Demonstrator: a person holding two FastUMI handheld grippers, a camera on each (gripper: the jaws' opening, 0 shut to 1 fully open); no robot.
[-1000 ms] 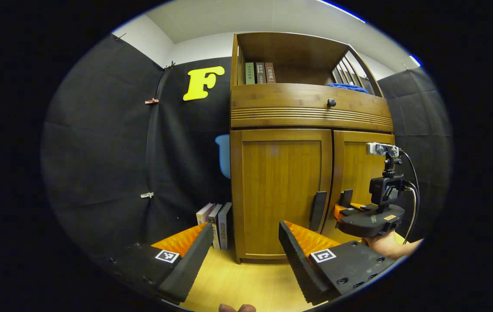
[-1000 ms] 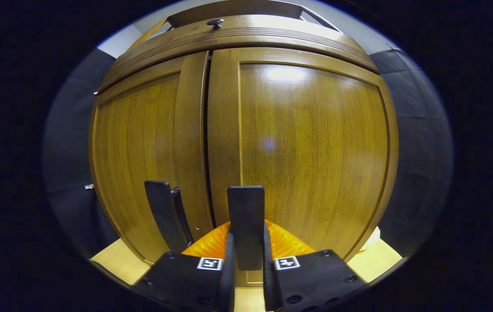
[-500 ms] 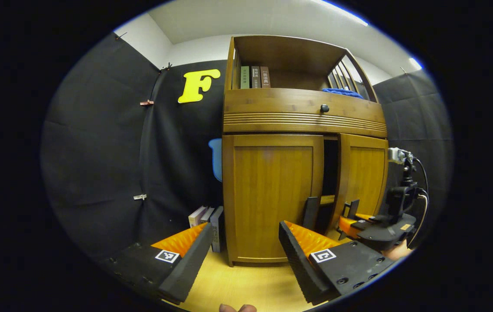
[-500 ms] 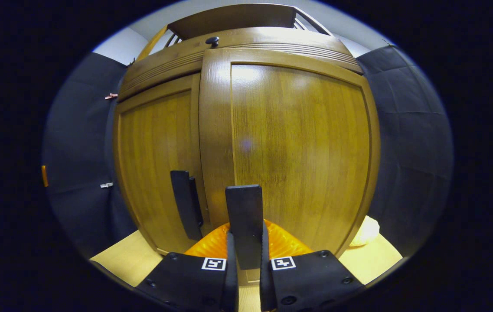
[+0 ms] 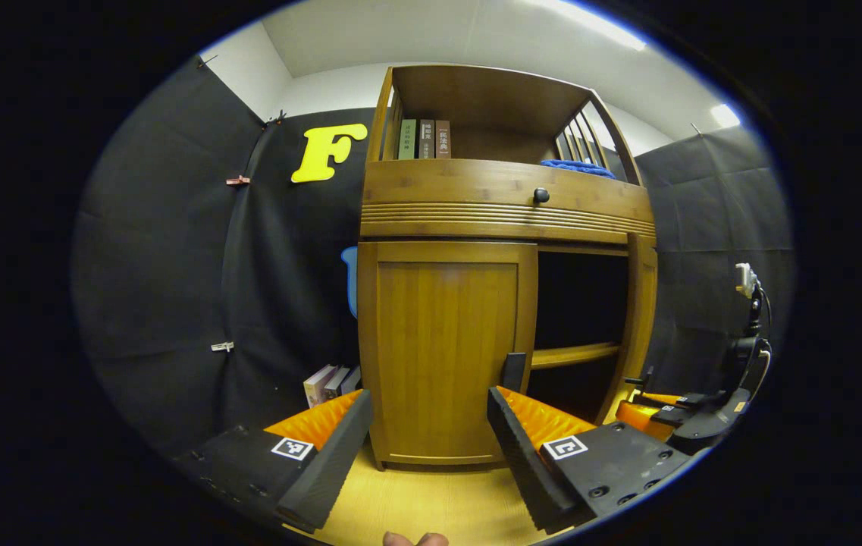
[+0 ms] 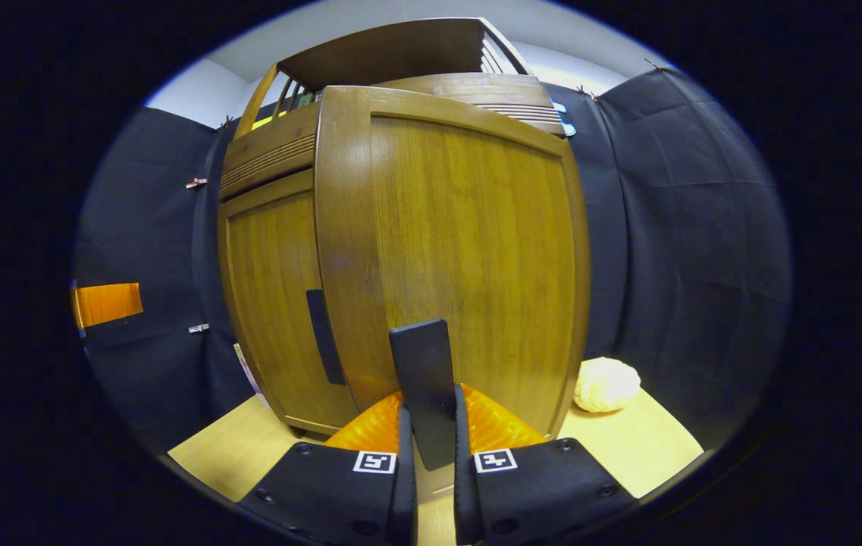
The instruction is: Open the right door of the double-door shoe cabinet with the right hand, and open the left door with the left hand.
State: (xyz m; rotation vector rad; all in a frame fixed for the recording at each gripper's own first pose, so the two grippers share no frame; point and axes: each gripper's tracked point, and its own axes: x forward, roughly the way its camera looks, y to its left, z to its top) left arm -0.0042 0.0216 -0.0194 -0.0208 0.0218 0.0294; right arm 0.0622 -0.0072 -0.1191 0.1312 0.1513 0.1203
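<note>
The wooden shoe cabinet [image 5: 506,205] stands ahead. Its left door [image 5: 446,356] is closed, with a dark upright handle [image 5: 514,371] at its inner edge. The right door [image 5: 639,318] stands swung out, edge-on, baring a dark inside with a shelf [image 5: 575,354]. My left gripper [image 5: 427,447] is open, short of the left door and touching nothing. In the right gripper view the right door [image 6: 461,250] faces me, and my right gripper [image 6: 431,417] is shut on its handle [image 6: 424,371]. The right gripper [image 5: 654,394] also shows at the far right of the left gripper view.
Books [image 5: 328,383] lean on the floor left of the cabinet. More books [image 5: 423,139] and a blue cloth [image 5: 578,165] sit on the top shelf above a drawer knob [image 5: 541,195]. A cream round lump [image 6: 606,384] lies on the light wood floor [image 6: 650,440] by the open door.
The right door has swung from closed to wide open, drawn by my right gripper on its handle. My left gripper stays open; the cabinet has shifted left in its view.
</note>
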